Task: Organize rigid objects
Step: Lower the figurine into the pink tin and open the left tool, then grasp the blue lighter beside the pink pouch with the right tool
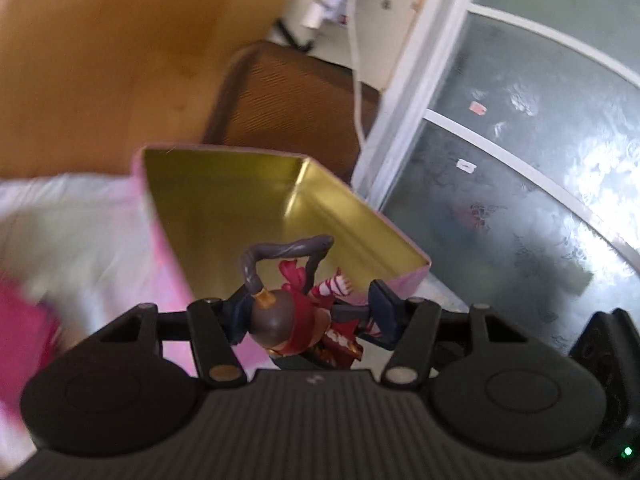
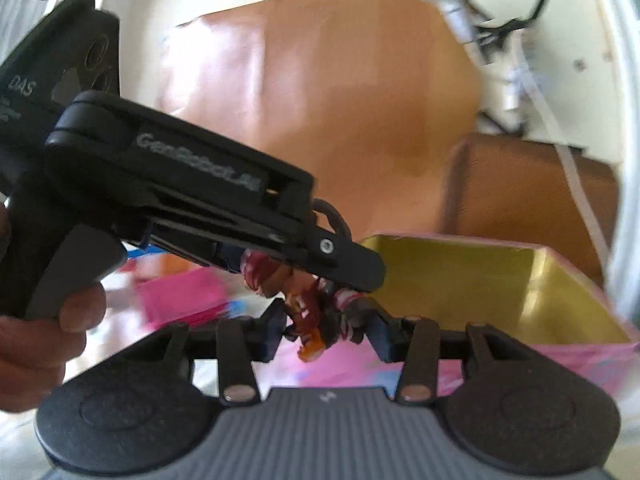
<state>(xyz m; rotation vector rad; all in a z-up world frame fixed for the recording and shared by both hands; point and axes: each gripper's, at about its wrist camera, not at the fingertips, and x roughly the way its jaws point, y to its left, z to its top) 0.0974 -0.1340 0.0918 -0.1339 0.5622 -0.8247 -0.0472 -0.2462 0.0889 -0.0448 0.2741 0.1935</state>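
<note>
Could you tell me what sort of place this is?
Probably a room in a home, not a lab: a frosted-glass sliding door, a brown woven chair, and a pink gift tin on a white-covered table.

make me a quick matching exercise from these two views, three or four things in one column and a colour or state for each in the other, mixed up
Things:
1. tin box
2. figurine
3. chair back
4. glass door

Descriptions:
a. brown, behind the box
b. frosted, white-framed
c. gripped between claws, red outfit
d. pink outside, gold inside, open

Pairs: 1-d, 2-c, 3-a, 4-b
</note>
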